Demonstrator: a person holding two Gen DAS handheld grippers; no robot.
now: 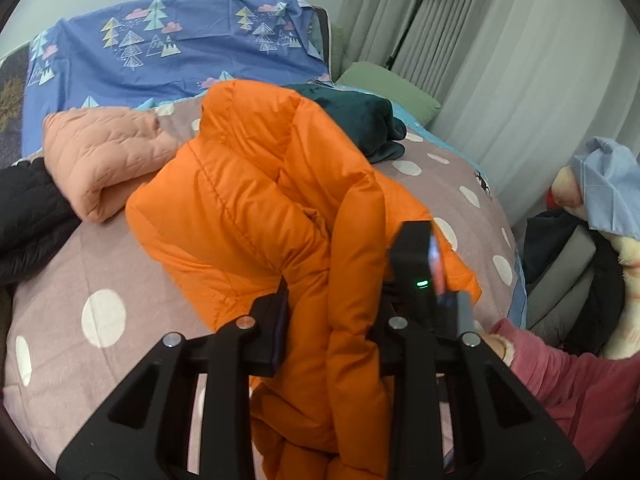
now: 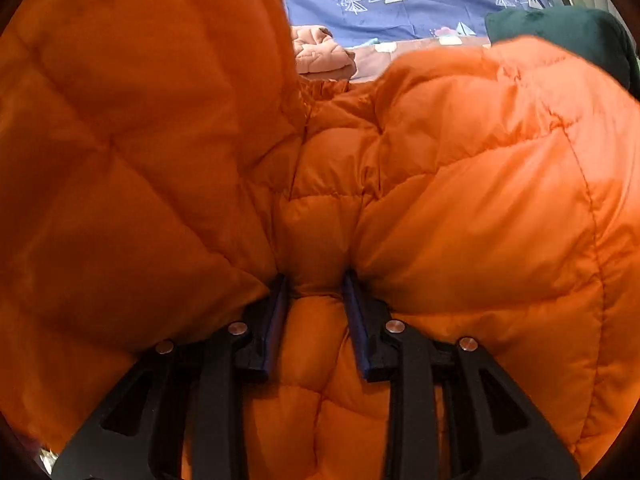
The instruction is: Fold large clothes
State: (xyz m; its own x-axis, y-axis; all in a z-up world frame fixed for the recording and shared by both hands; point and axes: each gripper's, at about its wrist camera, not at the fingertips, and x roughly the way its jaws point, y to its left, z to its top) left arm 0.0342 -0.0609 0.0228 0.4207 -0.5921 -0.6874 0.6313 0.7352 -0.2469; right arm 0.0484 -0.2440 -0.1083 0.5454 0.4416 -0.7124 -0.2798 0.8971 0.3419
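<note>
An orange puffer jacket (image 1: 248, 208) lies bunched on the bed, partly lifted. My left gripper (image 1: 332, 292) is shut on a fold of the jacket near its front edge. In the left wrist view the right gripper's black body with a green light (image 1: 416, 264) sits just right of that fold. In the right wrist view the jacket (image 2: 460, 208) fills the frame, and my right gripper (image 2: 316, 284) is shut on a thick quilted fold. One jacket panel stands up at the left (image 2: 120, 120) and hides what lies behind it.
The bed has a mauve sheet with white dots (image 1: 100, 312). A folded pink quilted jacket (image 1: 104, 156), a black garment (image 1: 28, 216) and a dark green garment (image 1: 364, 120) lie on it. A blue tree-print cover (image 1: 172, 48) is behind. Curtains and a floor lamp (image 1: 424, 4) stand at right.
</note>
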